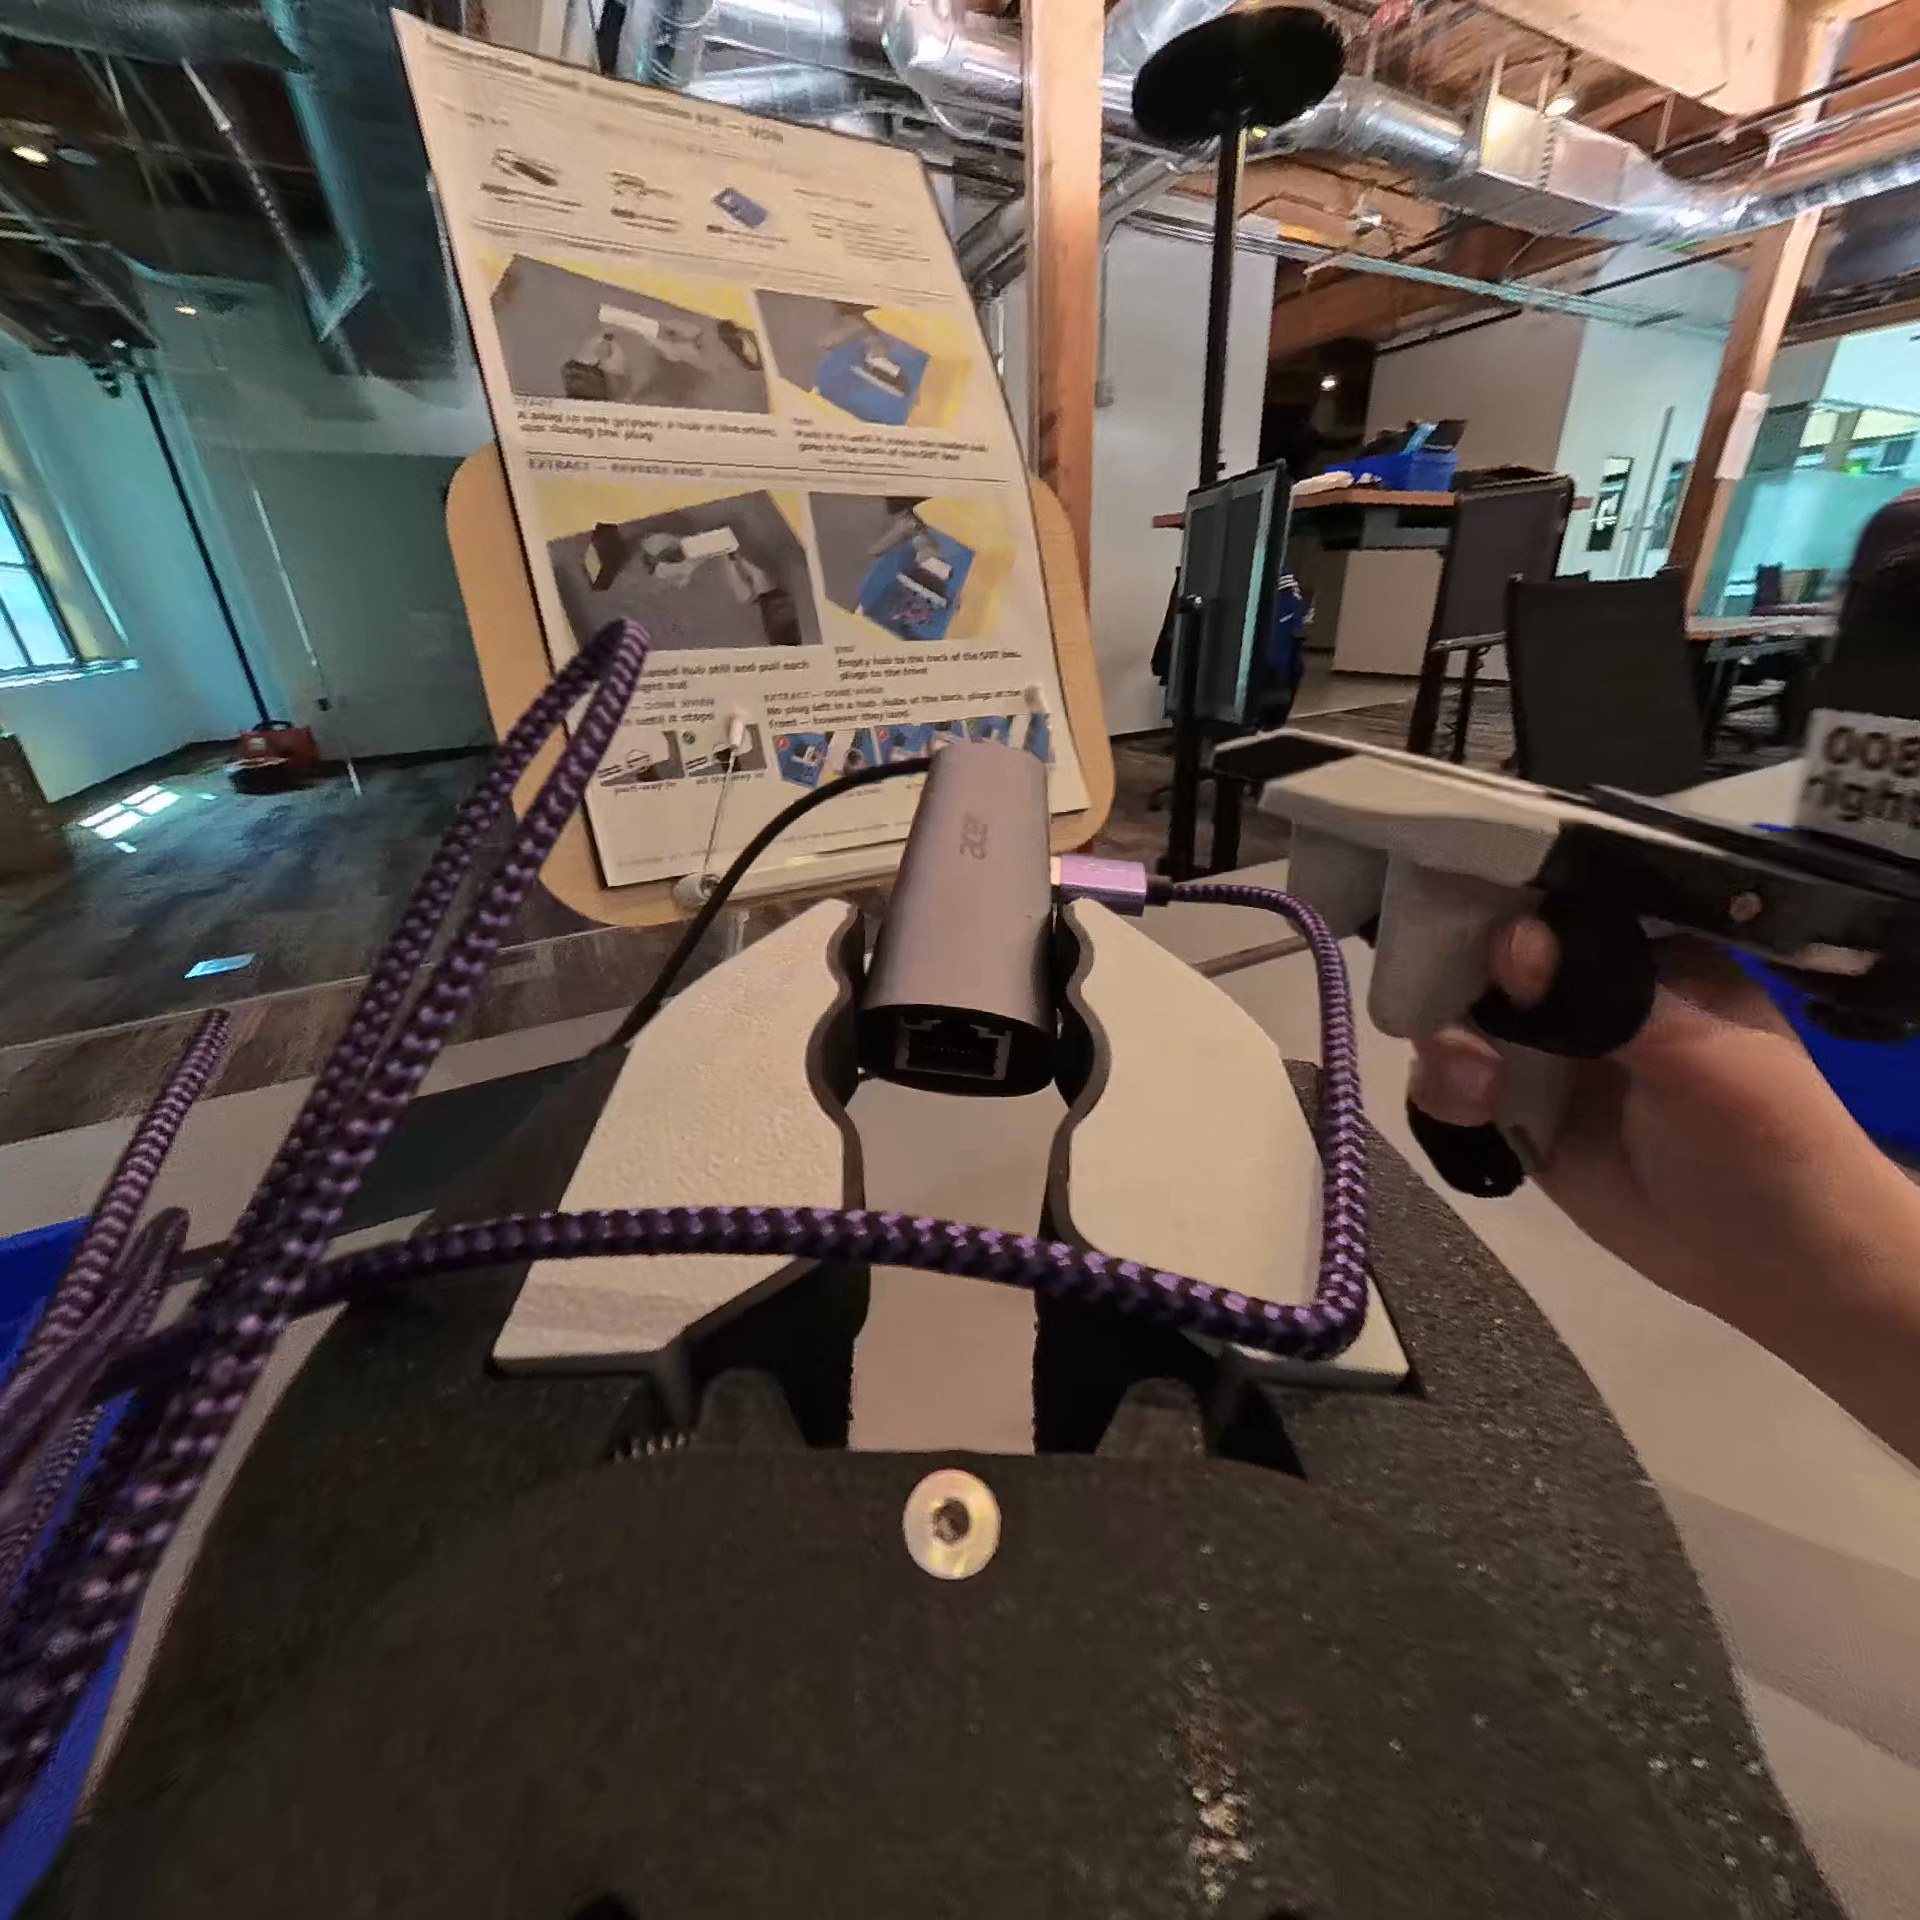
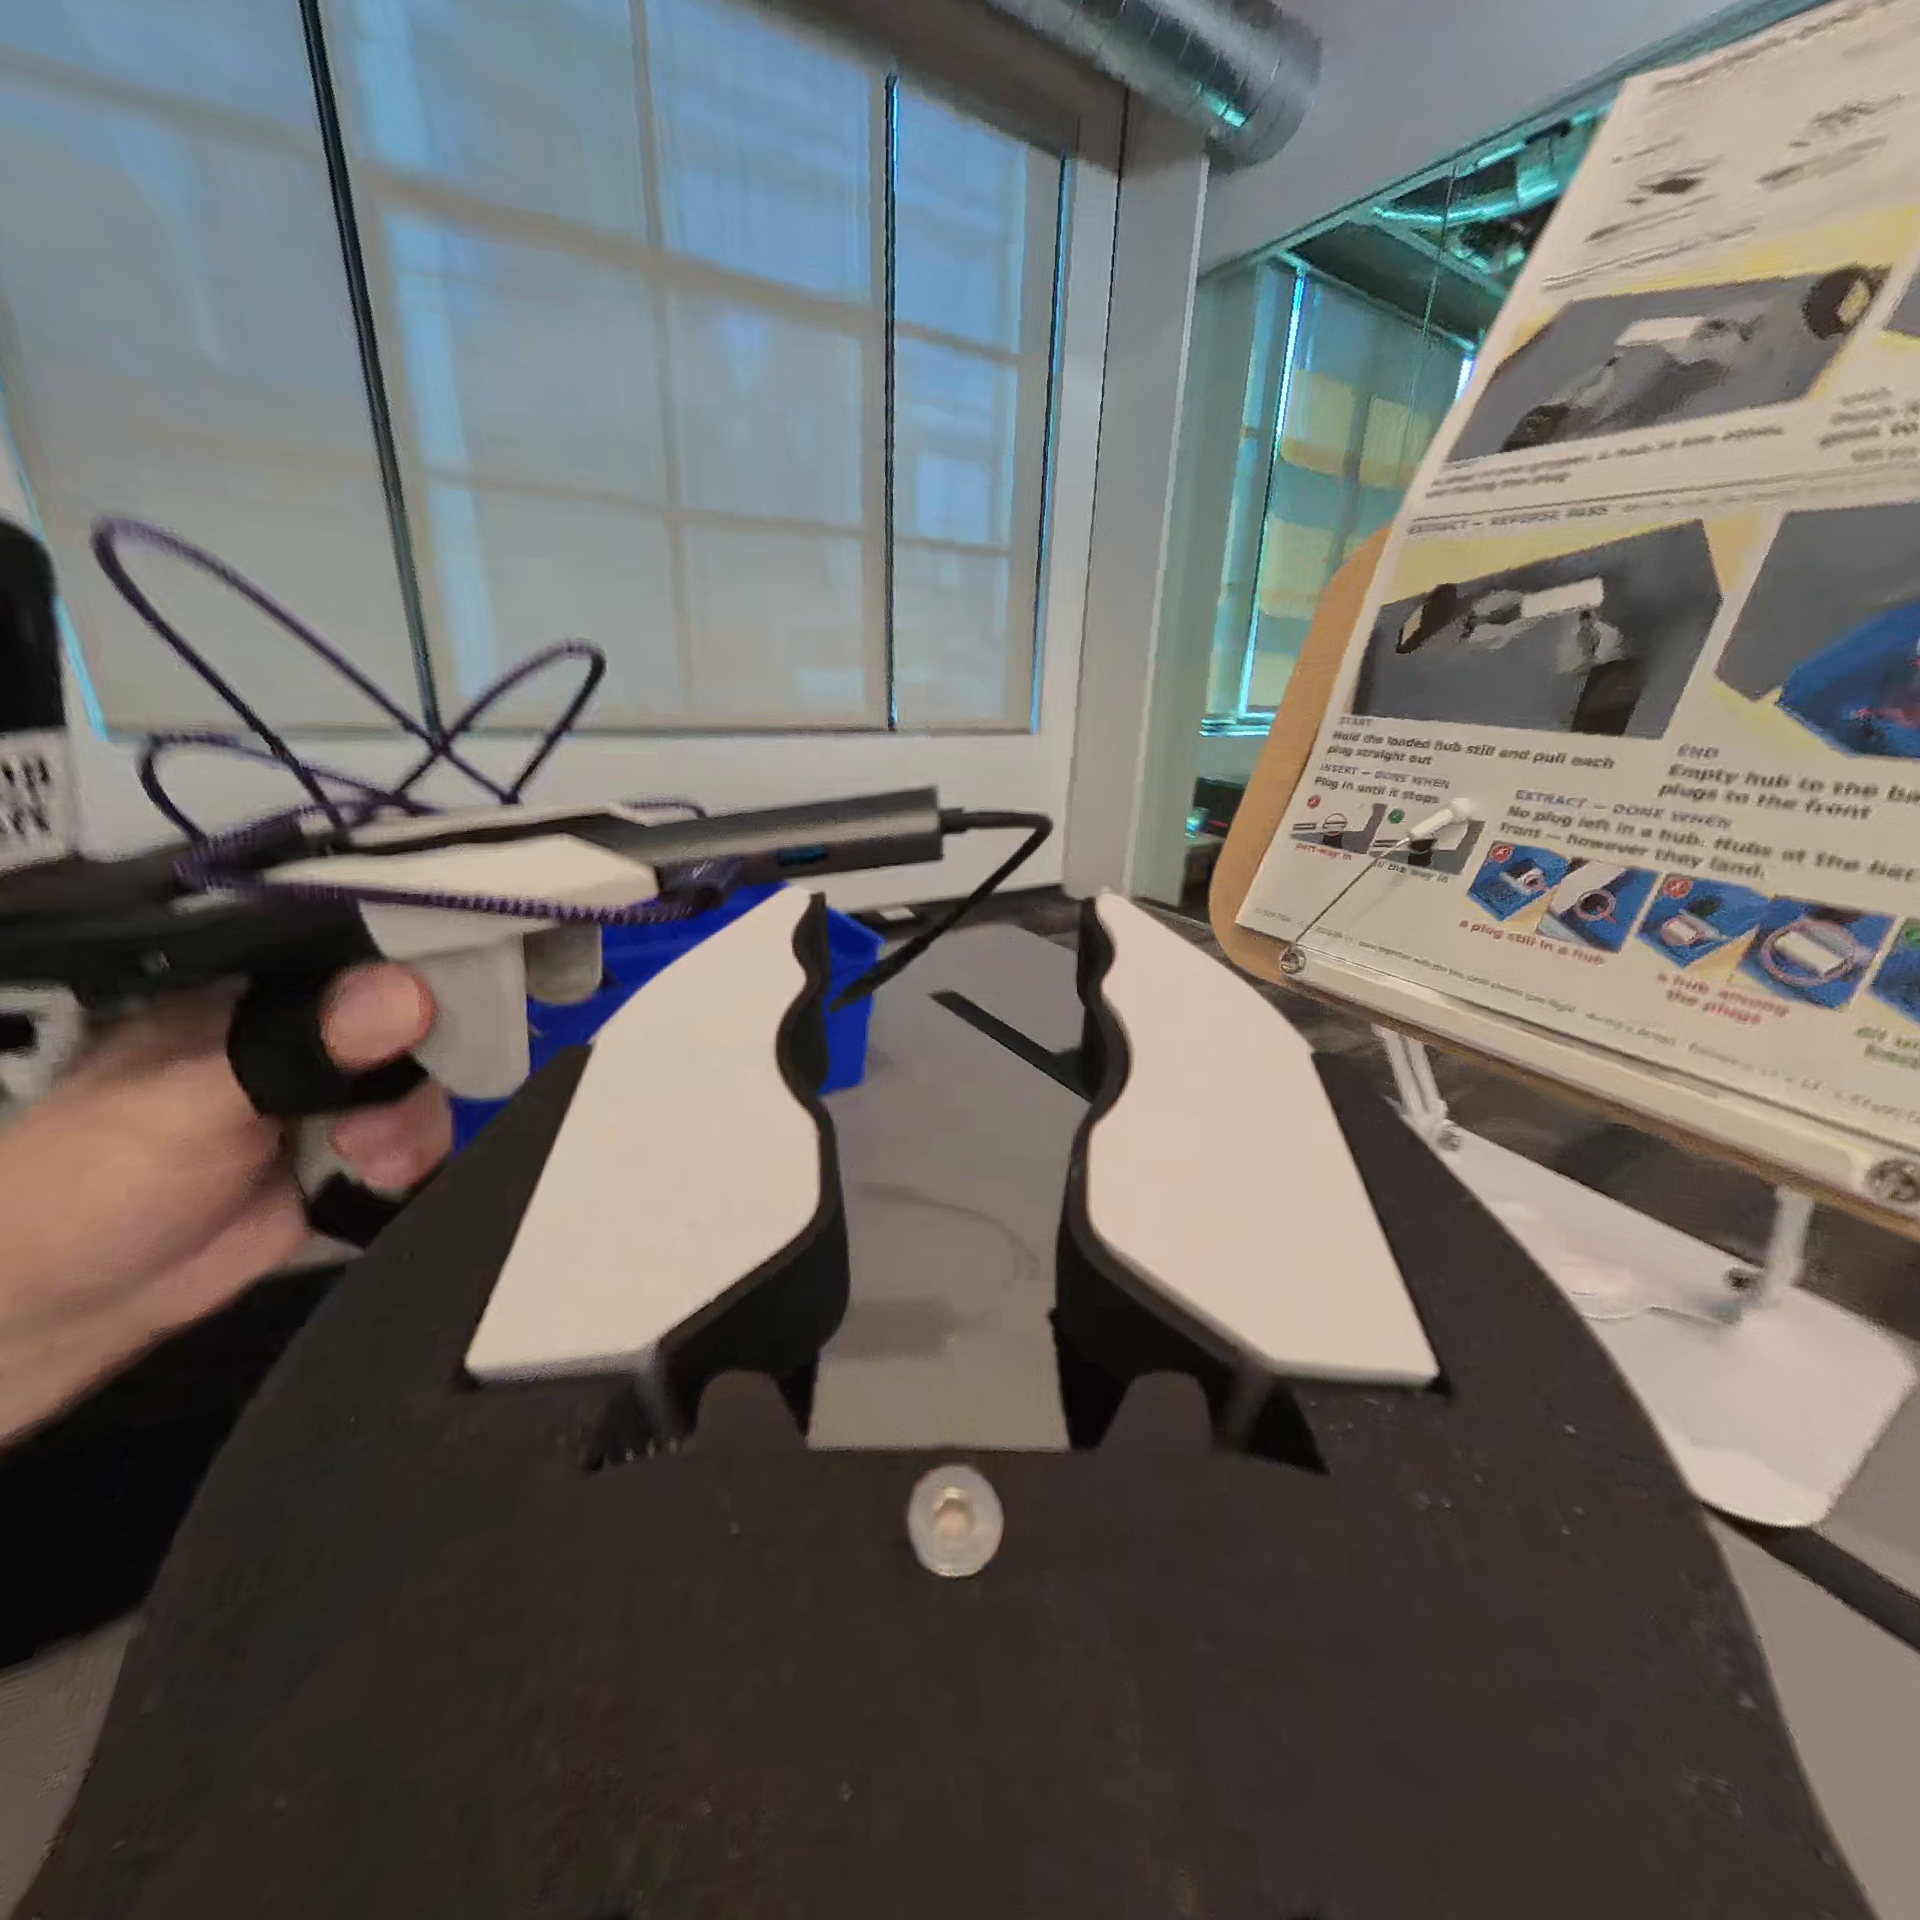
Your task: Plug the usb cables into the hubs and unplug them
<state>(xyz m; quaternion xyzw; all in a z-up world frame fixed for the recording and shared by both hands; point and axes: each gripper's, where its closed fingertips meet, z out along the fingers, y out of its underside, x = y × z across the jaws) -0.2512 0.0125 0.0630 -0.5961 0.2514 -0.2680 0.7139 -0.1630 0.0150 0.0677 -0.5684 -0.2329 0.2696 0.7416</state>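
My left gripper (image 1: 954,997) clamped the hub (image 1: 961,914) with the purple cable (image 1: 1320,1091) seated; my right gripper (image 2: 951,997) stood wide, empty; extraction remained.

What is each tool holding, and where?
Left tool clamps the grey hub by its sides near the end with the network port. Right tool holds nothing.

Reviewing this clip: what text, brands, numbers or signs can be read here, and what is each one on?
I won't copy out wording, so here is what bears it.
Instruction sheet on the stand: printed headings and captions, partly legible.
Hub: a brand mark on top, legible.
Right gripper: a side label, cut off by the frame edge.
Left gripper: a blurred label, not legible.
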